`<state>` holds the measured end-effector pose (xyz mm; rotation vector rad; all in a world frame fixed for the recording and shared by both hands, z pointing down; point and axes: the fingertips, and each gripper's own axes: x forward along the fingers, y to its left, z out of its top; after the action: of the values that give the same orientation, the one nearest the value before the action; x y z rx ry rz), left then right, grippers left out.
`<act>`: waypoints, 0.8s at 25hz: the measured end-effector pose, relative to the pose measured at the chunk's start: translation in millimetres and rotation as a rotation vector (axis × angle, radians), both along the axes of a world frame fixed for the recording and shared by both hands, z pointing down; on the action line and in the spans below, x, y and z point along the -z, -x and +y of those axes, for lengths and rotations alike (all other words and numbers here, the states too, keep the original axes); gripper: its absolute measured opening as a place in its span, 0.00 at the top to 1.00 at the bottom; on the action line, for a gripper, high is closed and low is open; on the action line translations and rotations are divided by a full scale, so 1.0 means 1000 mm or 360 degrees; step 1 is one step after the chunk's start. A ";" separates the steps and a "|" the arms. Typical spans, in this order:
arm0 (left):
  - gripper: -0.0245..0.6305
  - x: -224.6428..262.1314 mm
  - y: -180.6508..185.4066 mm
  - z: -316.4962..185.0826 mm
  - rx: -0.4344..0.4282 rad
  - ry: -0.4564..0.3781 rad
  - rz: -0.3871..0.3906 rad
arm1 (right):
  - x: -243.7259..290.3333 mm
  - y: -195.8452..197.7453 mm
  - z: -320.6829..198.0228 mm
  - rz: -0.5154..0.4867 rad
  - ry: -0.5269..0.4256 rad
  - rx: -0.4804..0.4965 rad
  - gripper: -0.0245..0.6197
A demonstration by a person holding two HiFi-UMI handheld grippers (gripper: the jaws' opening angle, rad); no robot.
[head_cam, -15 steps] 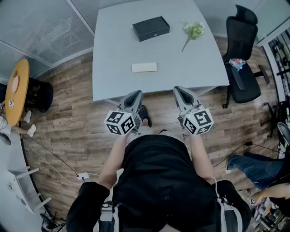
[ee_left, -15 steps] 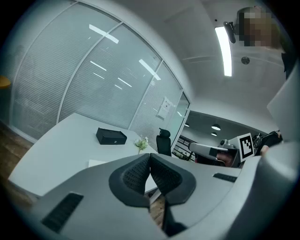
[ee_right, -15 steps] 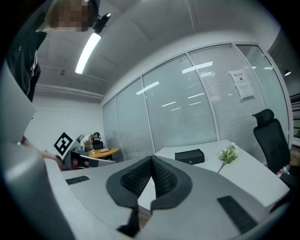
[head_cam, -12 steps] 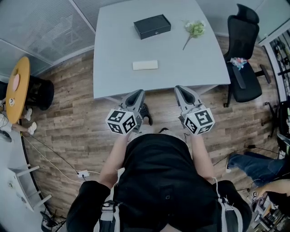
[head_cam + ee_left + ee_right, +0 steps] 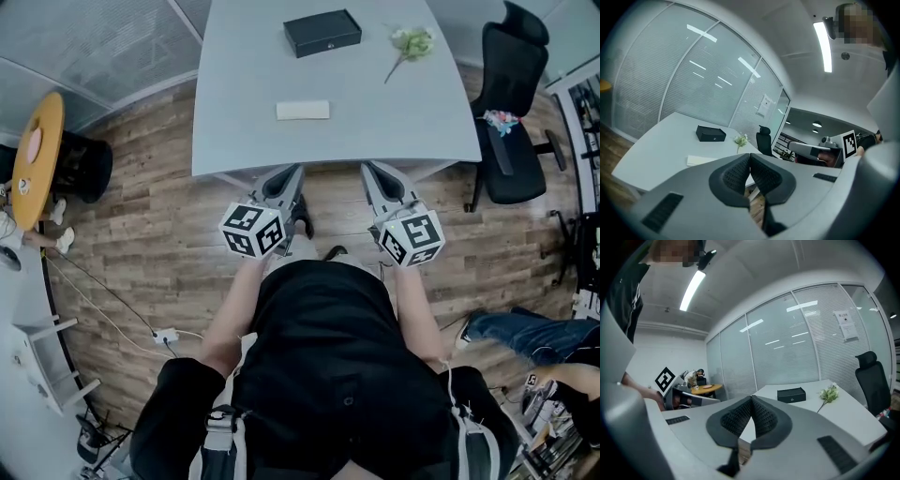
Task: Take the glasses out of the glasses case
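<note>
Floor: brown wooden plank floor under everything in the head view.
Table: large pale grey table with a smooth top, its near edge just ahead of both gripper tips.
Person: the wearer, in a black shirt, stands at the table's near edge with bare forearms running up to the two tools.
Chair: black high-backed office chair at the table's right side.
Side table: round yellow-topped table at the far left, well apart from the grey table.
Left gripper: grey two-jaw tool with a marker cube, held near the table edge; its own view shows the ribbed black pads pressed together at the tips, nothing between them, touching nothing.
Right gripper: matching grey tool beside the left one; in its own view the pads meet at the tips with nothing pinched.
Glasses case: black rectangular box-shaped glasses case, lid down, lying flat on the far part of the table, well apart from both grippers; what is inside is hidden.
Slab: flat white rectangular piece on the table between the case and the near edge.
Flower: small pale green sprig with a thin stem, to the right of the case.
</note>
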<state>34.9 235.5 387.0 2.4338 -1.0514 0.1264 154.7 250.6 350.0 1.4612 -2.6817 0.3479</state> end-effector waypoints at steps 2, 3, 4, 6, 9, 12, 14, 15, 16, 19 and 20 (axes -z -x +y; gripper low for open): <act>0.93 0.001 -0.002 0.003 -0.0001 0.0002 -0.0009 | 0.001 0.000 0.000 -0.0071 0.0017 0.0001 0.94; 0.93 0.001 -0.003 0.004 -0.0001 0.0003 -0.0014 | 0.001 0.000 0.000 -0.0099 0.0021 0.0002 0.94; 0.93 0.001 -0.004 0.005 0.0000 0.0005 -0.0019 | 0.001 0.001 0.000 -0.0104 0.0021 0.0005 0.94; 0.93 0.000 -0.004 0.009 0.0008 0.0012 -0.0027 | -0.001 0.002 0.003 -0.0074 0.0022 0.0021 0.94; 0.93 -0.005 -0.003 0.012 0.0026 0.0029 -0.0035 | -0.007 0.003 0.006 -0.0069 0.0039 0.0048 0.93; 0.93 -0.018 -0.004 0.012 0.0027 0.0070 -0.0042 | -0.016 0.005 0.004 -0.0067 0.0054 0.0063 0.93; 0.93 -0.027 -0.007 0.011 0.0008 0.0102 -0.0051 | -0.021 0.004 0.001 -0.0062 0.0071 0.0064 0.93; 0.93 -0.029 -0.008 0.009 -0.0002 0.0111 -0.0056 | -0.023 0.004 -0.003 -0.0060 0.0078 0.0064 0.93; 0.93 -0.031 -0.008 0.005 -0.0009 0.0116 -0.0058 | -0.024 0.004 -0.008 -0.0058 0.0085 0.0064 0.93; 0.93 -0.032 -0.004 -0.012 -0.0012 0.0121 -0.0051 | -0.023 0.009 -0.024 -0.0054 0.0088 0.0080 0.93; 0.93 -0.034 -0.002 -0.019 -0.0009 0.0127 -0.0049 | -0.023 0.012 -0.031 -0.0058 0.0080 0.0094 0.93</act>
<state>36.8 216.3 420.8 2.3706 -1.0330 0.2039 142.9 220.0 372.5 1.3719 -2.7164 0.4385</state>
